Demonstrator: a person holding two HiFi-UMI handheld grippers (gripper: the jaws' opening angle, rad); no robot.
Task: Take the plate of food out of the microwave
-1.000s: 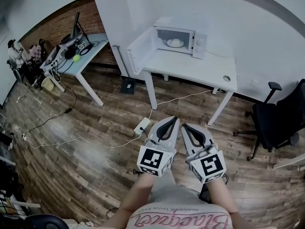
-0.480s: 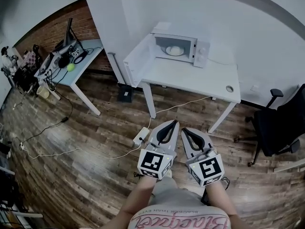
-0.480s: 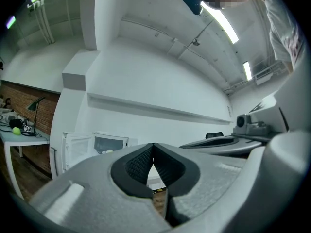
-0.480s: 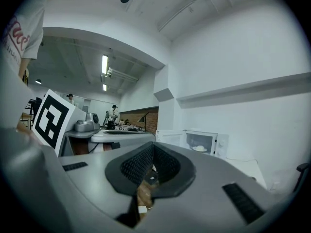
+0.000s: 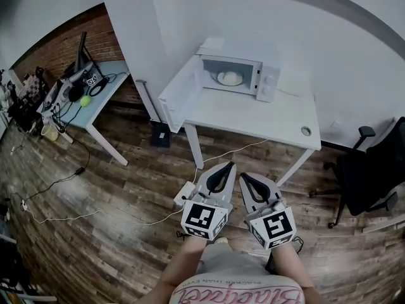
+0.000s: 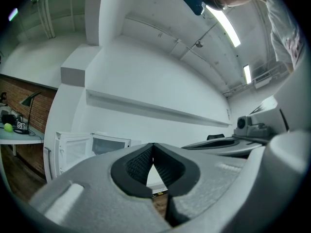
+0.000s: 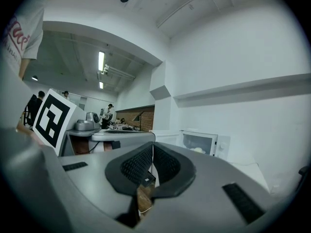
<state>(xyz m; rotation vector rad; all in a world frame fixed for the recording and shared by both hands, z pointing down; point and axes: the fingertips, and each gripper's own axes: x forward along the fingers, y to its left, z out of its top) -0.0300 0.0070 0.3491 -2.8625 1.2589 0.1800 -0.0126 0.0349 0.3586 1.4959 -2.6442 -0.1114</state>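
Left claw (image 6: 153,148): pads pinched together with nothing between them; ribbed black rubber set in a grey shell.
Right claw (image 7: 152,148): likewise closed and empty, beside the left one at low centre of my head view.
Plate of food (image 5: 229,77): upper centre, inside the microwave (image 5: 268,84), well apart from both claws; a pale mound on a round white dish.
Handling: I judge it stiff, glazed, slippery and breakable. The food may slide if tipped, so I'd grip the near rim and keep it level.
Microwave door (image 5: 179,94): swung open leftward.
Table (image 5: 266,118): smooth white top on slim legs, over a wood-plank floor (image 5: 114,189).
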